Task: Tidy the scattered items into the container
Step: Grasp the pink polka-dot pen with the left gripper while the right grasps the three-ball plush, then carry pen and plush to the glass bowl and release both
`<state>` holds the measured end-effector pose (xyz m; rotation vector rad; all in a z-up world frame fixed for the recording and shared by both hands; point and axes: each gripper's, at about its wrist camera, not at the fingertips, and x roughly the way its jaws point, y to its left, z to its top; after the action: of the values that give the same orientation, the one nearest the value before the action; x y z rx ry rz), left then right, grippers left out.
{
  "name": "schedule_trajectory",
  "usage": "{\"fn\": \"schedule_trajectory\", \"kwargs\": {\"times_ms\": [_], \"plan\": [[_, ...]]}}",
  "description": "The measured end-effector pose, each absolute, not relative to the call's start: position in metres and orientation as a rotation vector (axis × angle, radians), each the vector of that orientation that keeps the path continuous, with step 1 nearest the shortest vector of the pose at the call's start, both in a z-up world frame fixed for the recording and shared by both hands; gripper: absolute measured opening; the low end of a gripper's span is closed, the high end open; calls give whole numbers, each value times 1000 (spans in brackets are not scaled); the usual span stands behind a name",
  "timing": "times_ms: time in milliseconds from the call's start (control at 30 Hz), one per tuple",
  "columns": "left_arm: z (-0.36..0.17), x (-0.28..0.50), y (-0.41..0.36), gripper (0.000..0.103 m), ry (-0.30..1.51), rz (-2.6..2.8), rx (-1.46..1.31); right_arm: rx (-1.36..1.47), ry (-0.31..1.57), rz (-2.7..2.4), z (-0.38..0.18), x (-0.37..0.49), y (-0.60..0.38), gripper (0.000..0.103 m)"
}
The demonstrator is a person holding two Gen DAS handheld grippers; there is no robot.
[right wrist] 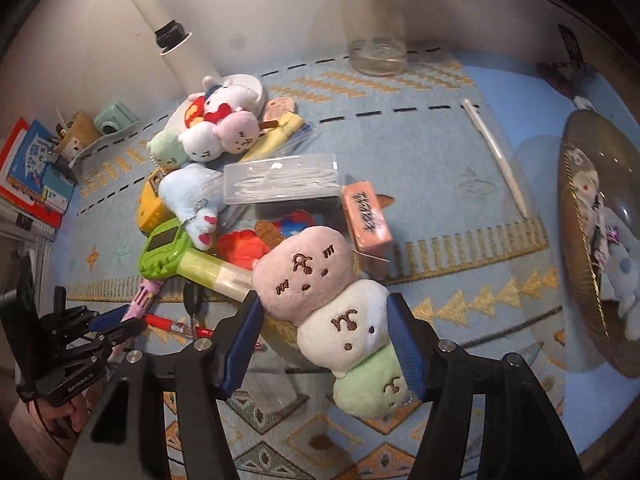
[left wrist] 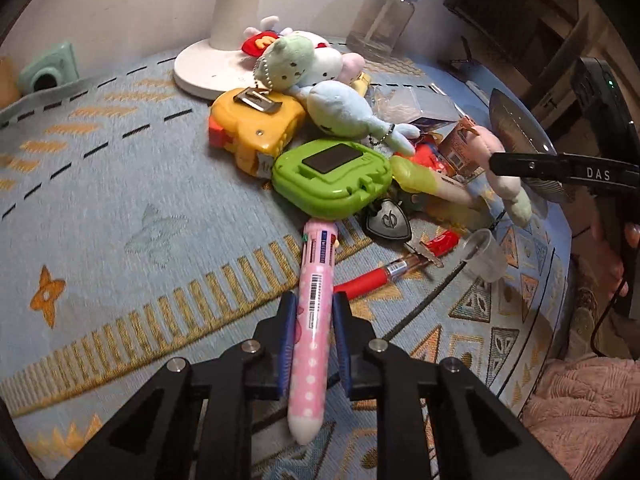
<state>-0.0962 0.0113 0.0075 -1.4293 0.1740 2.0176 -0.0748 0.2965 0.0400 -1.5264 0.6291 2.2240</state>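
Pink with white polka dots, a fat multicolour pen sits clamped between the narrow jaws of the left gripper, its far end under a green plastic case at the near side of the clutter heap. The right gripper has its jaws closed on a three-ball plush dumpling skewer in pink, white and green, above the patterned blue cloth of the tabletop. Toward the tabletop's right edge lies a dark round woven basket with plush toys inside. A clear water bottle stands at the far edge.
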Motion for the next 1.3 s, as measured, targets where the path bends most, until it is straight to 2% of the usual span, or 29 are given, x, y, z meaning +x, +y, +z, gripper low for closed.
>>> {"fn": "schedule_trajectory", "kwargs": {"times_ms": [233, 333, 400, 467, 533, 600, 633, 667, 900, 1300], "plan": [[3, -97, 12, 16, 131, 2066, -1448, -1622, 639, 2179, 11, -71, 294, 64], [3, -104, 11, 21, 111, 2066, -1443, -1657, 599, 2183, 3, -74, 290, 69], [2, -105, 10, 23, 105, 2073, -1429, -1692, 590, 2177, -2, -76, 289, 76], [2, -108, 17, 24, 97, 2085, -1425, -1709, 589, 2191, -6, -76, 289, 77], [2, -109, 22, 25, 68, 2091, -1427, -1700, 578, 2204, -7, -74, 290, 73], [2, -107, 19, 25, 70, 2100, -1413, -1677, 588, 2202, -6, -68, 293, 45], [3, -105, 16, 23, 71, 2104, -1410, -1665, 631, 2209, -5, -64, 297, 45], [3, -103, 18, 15, 64, 2104, -1412, -1643, 678, 2219, -3, -59, 301, 45], [35, -88, 30, 14, 8, 2170, -1399, -1503, 803, 2307, 29, -29, 324, 45], [119, -64, 130, 14, -7, 2241, -1184, -1336, 796, 2448, 106, 10, 401, 45]]}}
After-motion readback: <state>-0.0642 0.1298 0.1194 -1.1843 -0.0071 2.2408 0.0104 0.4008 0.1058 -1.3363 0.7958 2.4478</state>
